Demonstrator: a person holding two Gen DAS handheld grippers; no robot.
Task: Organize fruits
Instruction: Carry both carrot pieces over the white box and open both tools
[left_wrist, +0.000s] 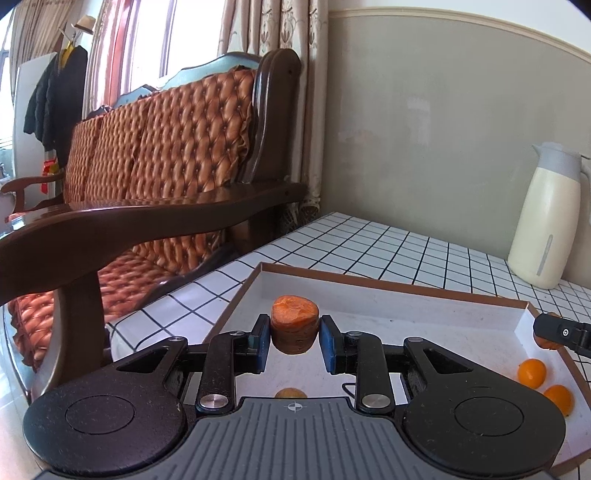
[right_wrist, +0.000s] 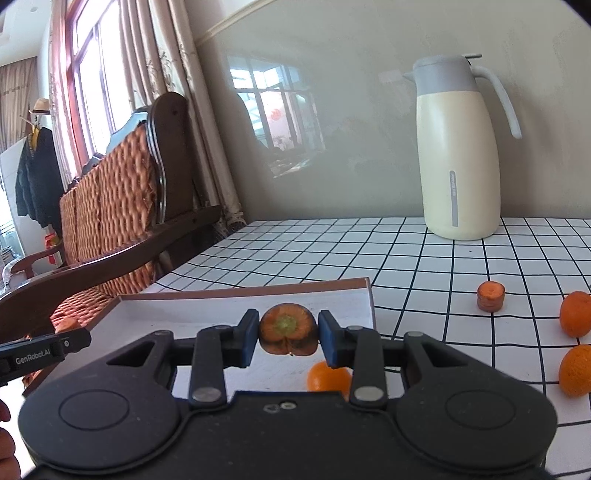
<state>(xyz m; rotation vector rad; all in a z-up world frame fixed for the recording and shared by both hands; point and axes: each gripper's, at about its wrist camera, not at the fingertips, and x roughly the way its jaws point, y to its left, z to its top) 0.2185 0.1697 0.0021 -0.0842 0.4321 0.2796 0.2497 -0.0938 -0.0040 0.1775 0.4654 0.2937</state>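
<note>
Far left there's a wooden sofa with quilted orange cushions, sitting right up against the checked counter.

Next over, the left tool is clamped on a carrot chunk, blue pads pressing both sides. The chunk stands upright with its cut face up, held above the white floor of a shallow brown-rimmed tray. Just under the tool there's something small and orange-brown peeking out in the tray, too hidden to say what.

Toward the tray's right end, two little oranges lie near each other on the tray floor.

Then the right tool, also clamped, this one on a carrot slice turned so the round cut face with its greenish core looks at the camera. It's over the tray's right part, and a small orange sits in the tray just below it.

Past the tray edge, out on the bare counter: another carrot piece standing on its own, and further right two mandarins, one in front of the other. A cream thermos jug with a grey lid stands at the back by the wall.
</note>
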